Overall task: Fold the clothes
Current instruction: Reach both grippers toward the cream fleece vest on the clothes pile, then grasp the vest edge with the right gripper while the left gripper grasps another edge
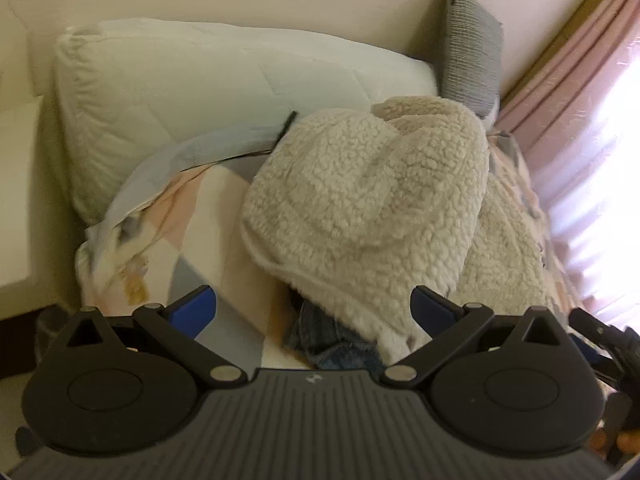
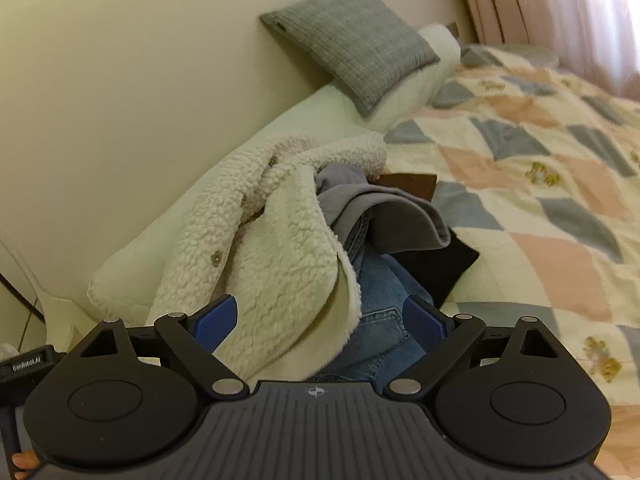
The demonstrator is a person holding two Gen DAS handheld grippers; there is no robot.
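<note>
A heap of clothes lies on the bed. On top is a cream fleece jacket (image 1: 360, 200), also in the right wrist view (image 2: 272, 240), with snap buttons along its edge. Under it lie blue jeans (image 2: 376, 320), seen as a dark blue patch in the left wrist view (image 1: 332, 340), a grey garment (image 2: 384, 216) and a black one (image 2: 444, 268). My left gripper (image 1: 314, 308) is open, its blue pads either side of the jacket's lower hem. My right gripper (image 2: 320, 320) is open, with the jacket's edge and the jeans between its pads.
The bed carries a patchwork quilt (image 2: 540, 168) in pink, blue and cream. A white pillow (image 1: 192, 92) and a grey cushion (image 2: 352, 40) lean on the wall. Pink curtains (image 1: 580, 92) hang at the right. A white bedside surface (image 1: 16, 200) is at the left.
</note>
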